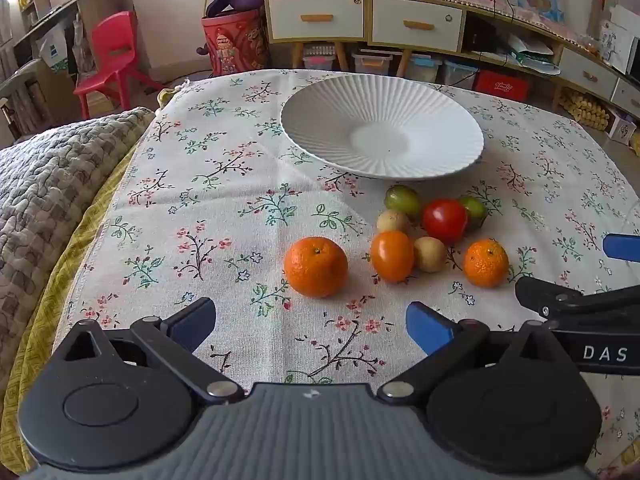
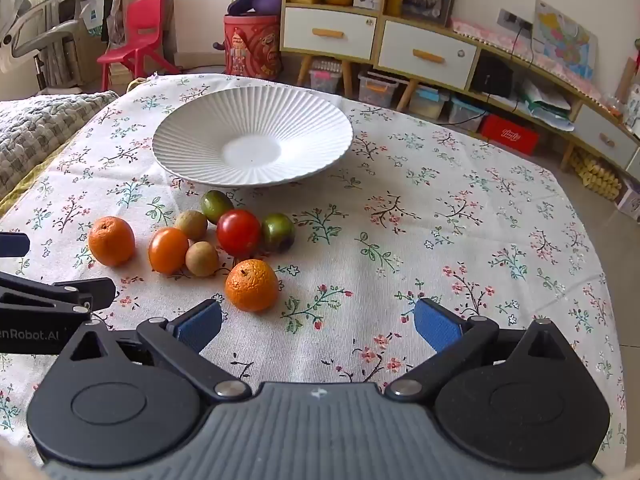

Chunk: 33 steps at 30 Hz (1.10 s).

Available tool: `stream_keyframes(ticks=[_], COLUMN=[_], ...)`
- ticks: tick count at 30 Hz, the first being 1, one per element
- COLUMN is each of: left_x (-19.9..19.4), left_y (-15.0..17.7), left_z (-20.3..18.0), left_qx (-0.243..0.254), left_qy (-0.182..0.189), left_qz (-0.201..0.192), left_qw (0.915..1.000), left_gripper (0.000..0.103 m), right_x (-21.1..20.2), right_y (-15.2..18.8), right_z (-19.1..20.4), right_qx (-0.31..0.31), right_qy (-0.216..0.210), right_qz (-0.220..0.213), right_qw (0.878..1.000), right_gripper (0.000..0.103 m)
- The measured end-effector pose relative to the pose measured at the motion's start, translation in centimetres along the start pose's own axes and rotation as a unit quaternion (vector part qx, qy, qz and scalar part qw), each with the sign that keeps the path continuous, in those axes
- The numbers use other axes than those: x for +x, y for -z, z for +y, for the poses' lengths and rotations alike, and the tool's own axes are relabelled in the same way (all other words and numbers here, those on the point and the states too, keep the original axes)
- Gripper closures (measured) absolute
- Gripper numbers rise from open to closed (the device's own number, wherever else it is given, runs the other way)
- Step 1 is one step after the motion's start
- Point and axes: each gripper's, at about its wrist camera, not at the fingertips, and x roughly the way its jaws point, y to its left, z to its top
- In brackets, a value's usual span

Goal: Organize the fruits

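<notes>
A white ribbed plate (image 1: 320, 128) (image 2: 180, 140) stands empty on the floral tablecloth. Just in front of it lies a cluster of small fruits: a red tomato (image 1: 444, 220) (image 2: 238, 233), an orange tomato (image 1: 391, 255) (image 2: 168, 250), two green fruits (image 1: 402, 199) (image 2: 278, 232), two tan fruits (image 1: 429, 254) (image 2: 201, 258). One mandarin (image 1: 316, 267) (image 2: 111, 241) lies to their left, another (image 1: 486, 263) (image 2: 251, 285) to their right. My left gripper (image 1: 312, 324) is open and empty, just before the left mandarin. My right gripper (image 2: 318, 322) is open and empty, right of the other mandarin.
A quilted blanket (image 1: 48, 184) lies along the table's left edge. Behind the table stand a red chair (image 1: 112, 60), a red bin (image 1: 236, 40) and low cabinets with drawers (image 1: 416, 24). The right gripper's side shows at the right edge of the left view (image 1: 580, 304).
</notes>
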Motion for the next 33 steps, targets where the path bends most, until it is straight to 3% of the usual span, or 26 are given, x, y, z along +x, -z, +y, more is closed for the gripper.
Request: stream_keyframes(ticks=[33], left_x=[0.02], left_y=[0.13], left_z=[0.00], left_qx=[0.002], left_qy=[-0.010], left_qz=[0.002], left_qw=[0.9999], left_gripper=[0.011], right_x=[0.32], right_y=[0.02], right_z=[0.23], right_qx=[-0.004], right_qy=[0.000], right_qz=[0.010], right_qw=[1.000], right_gripper=[0.000])
